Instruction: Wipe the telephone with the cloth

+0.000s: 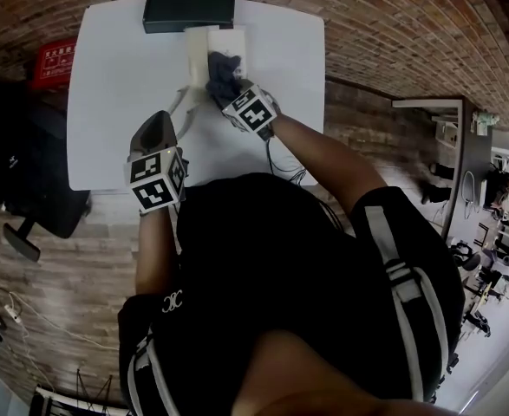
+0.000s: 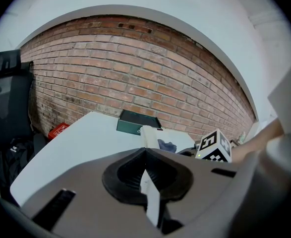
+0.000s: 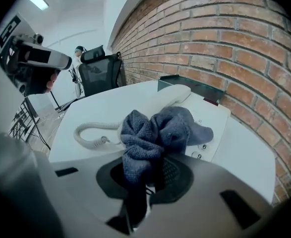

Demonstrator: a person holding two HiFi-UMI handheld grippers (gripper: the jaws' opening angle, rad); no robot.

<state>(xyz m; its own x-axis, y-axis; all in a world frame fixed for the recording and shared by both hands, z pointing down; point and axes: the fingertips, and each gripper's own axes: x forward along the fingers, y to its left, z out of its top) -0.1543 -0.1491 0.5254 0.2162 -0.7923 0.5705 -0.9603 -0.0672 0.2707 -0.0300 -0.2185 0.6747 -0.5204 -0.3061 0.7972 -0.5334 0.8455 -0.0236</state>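
Observation:
A cream telephone [image 1: 204, 52] lies at the far side of the white table [image 1: 115, 102], its handset [image 3: 177, 94] on the cradle and its coiled cord [image 3: 91, 135] trailing left. My right gripper [image 1: 232, 89] is shut on a bunched blue-grey cloth [image 3: 155, 128], which rests on the phone's keypad [image 3: 208, 133]. The cloth [image 1: 222, 69] covers the phone's near right part. My left gripper [image 1: 156, 126] hovers over the table's near edge, left of the phone, shut with nothing held. The left gripper view shows the telephone [image 2: 152, 133], the cloth [image 2: 167, 145] and the right gripper's marker cube [image 2: 214, 145] ahead.
A dark green box [image 1: 189, 7] stands at the table's far edge behind the phone. A black office chair [image 1: 29, 180] is left of the table and a red box [image 1: 53, 61] lies on the floor beside it. A black cable [image 1: 276, 161] runs off the table's near edge.

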